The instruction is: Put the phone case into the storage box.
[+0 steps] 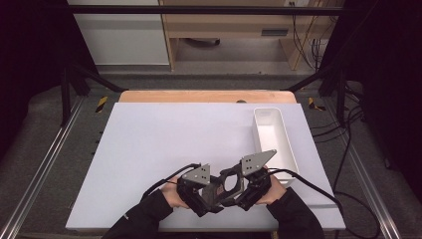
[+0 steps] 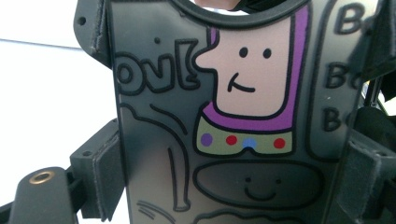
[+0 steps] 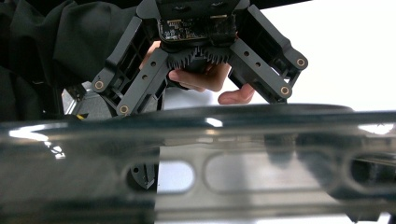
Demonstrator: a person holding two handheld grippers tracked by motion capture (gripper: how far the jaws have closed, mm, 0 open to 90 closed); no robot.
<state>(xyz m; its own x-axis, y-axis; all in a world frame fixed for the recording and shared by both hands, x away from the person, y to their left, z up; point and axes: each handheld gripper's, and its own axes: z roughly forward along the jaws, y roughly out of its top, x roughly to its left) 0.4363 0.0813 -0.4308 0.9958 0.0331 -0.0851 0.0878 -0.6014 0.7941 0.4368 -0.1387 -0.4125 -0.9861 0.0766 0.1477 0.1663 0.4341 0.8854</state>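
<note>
Held across its width in the jaws of the left gripper (image 1: 215, 191): a dark phone case (image 2: 233, 116) with a cartoon face, a purple hood and small coloured dots on it. Pressed on from both sides by the soft pads (image 2: 107, 182), one at each long edge, so the jaws stand about as wide as the case. Lifted a little off the white worktop (image 1: 164, 144), near its front edge.

Right up against the right gripper (image 1: 243, 186) too, with the long shiny edge of the case (image 3: 196, 135) lying across in front of its jaws. Cannot tell how those jaws stand, wide or narrow, or if they pinch the case at all.

Could go wrong from here: a bendy case like this may fold or pop out if squeezed too hard. Might twist if pulled two ways at once. Might drop onto the worktop if let go by the left jaws with no firm hold on the other side.

Both hands low and close together, wrists turned in, so the two sets of jaws point at each other with the case between them. A hand (image 3: 205, 79) wrapped round the back of the left gripper, fingers curled under it. Dark sleeves down to the wrists.

Past the right jaws, well apart from the case: a long white tray (image 1: 288, 149), nothing seen in it.
</note>
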